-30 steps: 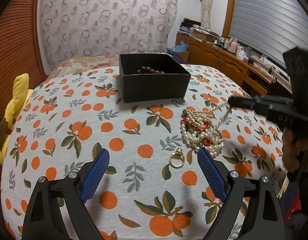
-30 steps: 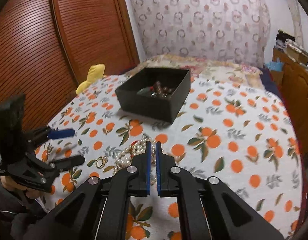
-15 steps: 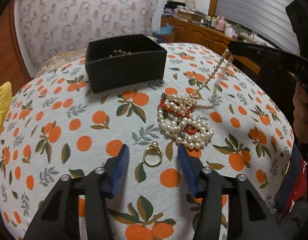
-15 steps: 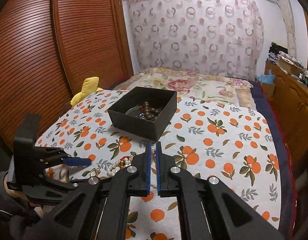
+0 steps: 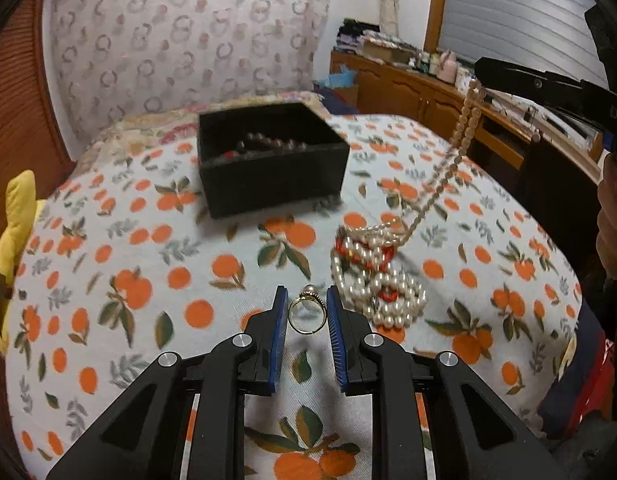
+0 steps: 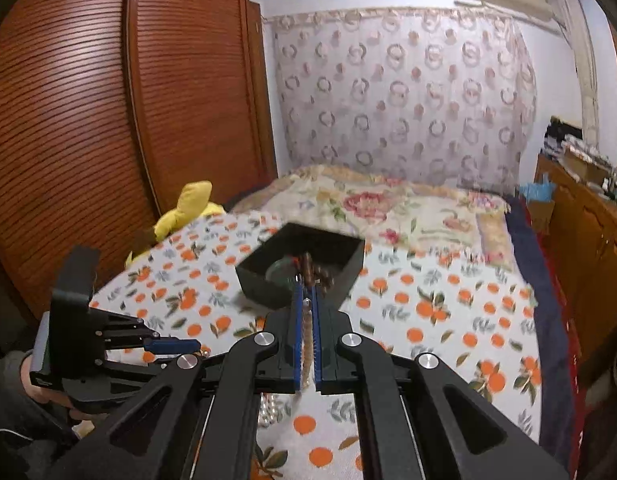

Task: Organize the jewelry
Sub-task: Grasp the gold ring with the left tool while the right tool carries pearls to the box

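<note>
Gold glints between our left gripper (image 5: 307, 312) fingers: the ring (image 5: 307, 315) lies on the orange-print bedspread (image 5: 108, 280), jaws closing in on both sides, pads about touching it. Our right gripper (image 6: 306, 312) is pinched tight on the pearl necklace (image 5: 378, 280), one strand lifted taut, the rest heaped beside the ring. Beyond sits the black box (image 5: 272, 160), dark beads inside.

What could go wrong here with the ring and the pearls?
The left gripper is closing its fingers on the gold ring, which lies flat on the cloth and might slip out. The right gripper holds one pearl strand; the tangled pearl pile may drag along.
</note>
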{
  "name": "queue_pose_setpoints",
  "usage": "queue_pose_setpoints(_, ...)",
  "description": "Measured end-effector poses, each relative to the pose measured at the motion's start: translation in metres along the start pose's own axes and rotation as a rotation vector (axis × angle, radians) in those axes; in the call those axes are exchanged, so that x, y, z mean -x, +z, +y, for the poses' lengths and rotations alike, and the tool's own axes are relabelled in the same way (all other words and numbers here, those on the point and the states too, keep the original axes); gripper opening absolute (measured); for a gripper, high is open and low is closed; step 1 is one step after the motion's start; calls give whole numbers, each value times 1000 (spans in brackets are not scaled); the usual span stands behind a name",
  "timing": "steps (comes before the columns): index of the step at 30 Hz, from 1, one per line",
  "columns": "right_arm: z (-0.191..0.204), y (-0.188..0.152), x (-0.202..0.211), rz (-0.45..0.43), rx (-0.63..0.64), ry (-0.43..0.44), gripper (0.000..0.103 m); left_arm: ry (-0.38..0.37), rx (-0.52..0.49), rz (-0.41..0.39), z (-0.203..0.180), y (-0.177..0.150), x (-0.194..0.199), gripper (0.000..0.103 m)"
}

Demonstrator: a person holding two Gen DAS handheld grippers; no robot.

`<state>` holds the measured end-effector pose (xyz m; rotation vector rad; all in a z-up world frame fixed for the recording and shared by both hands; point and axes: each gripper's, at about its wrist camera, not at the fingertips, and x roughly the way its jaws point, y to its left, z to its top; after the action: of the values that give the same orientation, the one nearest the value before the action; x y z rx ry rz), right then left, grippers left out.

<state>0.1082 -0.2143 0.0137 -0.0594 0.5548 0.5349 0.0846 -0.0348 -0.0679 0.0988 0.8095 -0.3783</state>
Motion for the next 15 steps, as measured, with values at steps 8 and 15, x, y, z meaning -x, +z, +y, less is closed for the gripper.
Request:
queue_pose_setpoints(8, 5, 34, 18, -72, 33, -8, 5, 12, 4, -72, 6, 24, 20, 18)
queue_pose_setpoints(15, 13, 62, 24, -117, 69, -9, 5, 6, 13, -112, 14, 47, 28, 18)
